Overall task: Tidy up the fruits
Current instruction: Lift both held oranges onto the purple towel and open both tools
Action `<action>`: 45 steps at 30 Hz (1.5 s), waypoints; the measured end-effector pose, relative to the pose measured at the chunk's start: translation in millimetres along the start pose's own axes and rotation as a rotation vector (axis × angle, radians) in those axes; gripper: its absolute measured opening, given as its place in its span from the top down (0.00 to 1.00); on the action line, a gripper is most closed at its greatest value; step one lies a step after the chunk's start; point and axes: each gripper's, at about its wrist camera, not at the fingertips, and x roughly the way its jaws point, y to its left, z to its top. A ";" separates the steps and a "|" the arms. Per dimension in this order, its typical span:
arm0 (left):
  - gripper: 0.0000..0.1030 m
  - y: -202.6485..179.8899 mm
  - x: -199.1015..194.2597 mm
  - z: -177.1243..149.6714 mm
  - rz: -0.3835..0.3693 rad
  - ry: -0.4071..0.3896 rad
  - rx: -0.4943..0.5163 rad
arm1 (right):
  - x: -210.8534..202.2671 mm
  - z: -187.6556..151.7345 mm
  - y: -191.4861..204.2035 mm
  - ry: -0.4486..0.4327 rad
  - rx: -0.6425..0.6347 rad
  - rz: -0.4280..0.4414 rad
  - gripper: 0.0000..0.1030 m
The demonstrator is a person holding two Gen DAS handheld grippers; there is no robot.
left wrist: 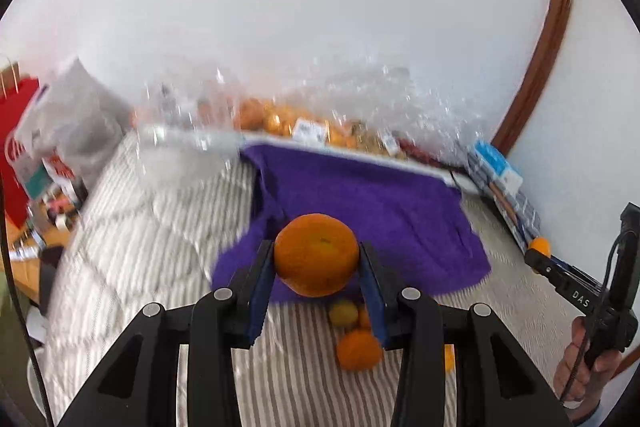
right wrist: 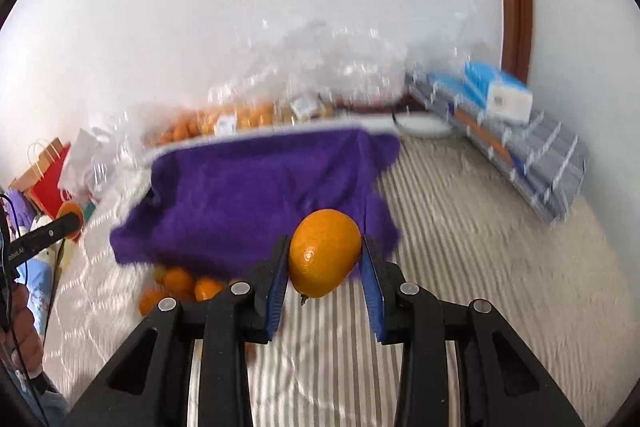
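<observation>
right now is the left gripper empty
No, the left gripper is shut on an orange, held between its blue pads above the purple towel.

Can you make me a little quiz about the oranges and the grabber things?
1. True or false: the left gripper holds an orange.
2. What colour is the towel behind it?
3. The right gripper is: A) open and holding nothing, B) shut on another orange, C) holding a lemon.

Key: 1 true; 2 purple; 3 B.
</observation>
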 end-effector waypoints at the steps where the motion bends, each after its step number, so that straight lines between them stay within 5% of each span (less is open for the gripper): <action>1: 0.62 0.9 -1.4 9.5 0.002 -0.016 -0.004 | -0.6 9.6 2.7 -0.015 -0.002 0.002 0.67; 7: 0.62 -1.7 10.4 51.0 0.003 -0.084 -0.029 | 8.7 56.6 11.4 -0.075 -0.014 0.016 0.67; 16: 0.62 -15.0 86.7 77.9 -0.015 -0.093 -0.065 | 64.5 94.4 13.8 -0.097 -0.023 -0.007 0.67; 24: 0.62 -7.8 150.7 55.1 0.021 0.017 -0.059 | 132.3 71.6 -1.9 0.001 -0.025 0.001 0.67; 45: 0.62 -17.7 184.3 36.4 0.069 0.144 -0.001 | 181.8 45.8 0.6 0.138 -0.082 -0.047 0.66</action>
